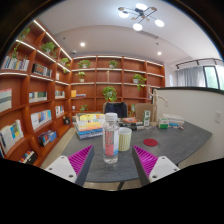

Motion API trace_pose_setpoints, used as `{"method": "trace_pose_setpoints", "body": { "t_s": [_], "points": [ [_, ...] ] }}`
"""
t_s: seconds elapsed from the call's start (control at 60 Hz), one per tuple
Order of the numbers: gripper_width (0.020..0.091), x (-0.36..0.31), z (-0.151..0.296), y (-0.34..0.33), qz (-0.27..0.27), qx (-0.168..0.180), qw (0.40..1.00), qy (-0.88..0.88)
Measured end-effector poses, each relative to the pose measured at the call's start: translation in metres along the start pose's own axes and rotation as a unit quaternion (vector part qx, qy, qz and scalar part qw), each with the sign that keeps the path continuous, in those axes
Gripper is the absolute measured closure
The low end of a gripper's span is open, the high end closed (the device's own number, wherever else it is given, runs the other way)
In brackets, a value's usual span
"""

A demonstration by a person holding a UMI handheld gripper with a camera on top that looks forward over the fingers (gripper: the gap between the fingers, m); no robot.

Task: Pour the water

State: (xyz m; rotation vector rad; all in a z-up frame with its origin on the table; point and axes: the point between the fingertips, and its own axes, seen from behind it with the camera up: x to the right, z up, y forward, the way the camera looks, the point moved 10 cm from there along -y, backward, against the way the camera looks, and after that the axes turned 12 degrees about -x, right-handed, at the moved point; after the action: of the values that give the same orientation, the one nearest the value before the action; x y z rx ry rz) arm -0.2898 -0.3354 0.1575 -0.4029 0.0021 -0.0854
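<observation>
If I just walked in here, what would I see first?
Probably the clear water bottle standing on the grey table, just ahead of the open gripper and its pink pads. A pale cup stands right beside it. Then the big wooden bookshelves along the wall.

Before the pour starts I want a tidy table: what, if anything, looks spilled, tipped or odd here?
Nothing stands out. The clear bottle stands upright just ahead of the open gripper, the cup upright beside it, and no water shows on the grey table.
</observation>
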Motion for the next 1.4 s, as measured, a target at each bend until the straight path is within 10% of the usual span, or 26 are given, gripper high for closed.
{"method": "trace_pose_setpoints", "body": {
  "t_s": [0.5, 0.65, 0.833, 1.083, 1.4],
  "points": [
    [0.0320, -0.025, 0.003, 0.159, 0.008, -0.005, 1.000, -0.019],
    [0.0585, -0.026, 0.005, 0.177, 0.008, -0.005, 0.999, -0.040],
    [0.0727, -0.029, 0.006, 0.176, 0.032, 0.015, 0.998, -0.050],
    [0.0727, -0.030, 0.014, 0.174, 0.060, 0.022, 0.998, -0.029],
    [0.0725, -0.067, 0.077, 0.192, 0.271, 0.032, 0.885, 0.378]
  ]
}}
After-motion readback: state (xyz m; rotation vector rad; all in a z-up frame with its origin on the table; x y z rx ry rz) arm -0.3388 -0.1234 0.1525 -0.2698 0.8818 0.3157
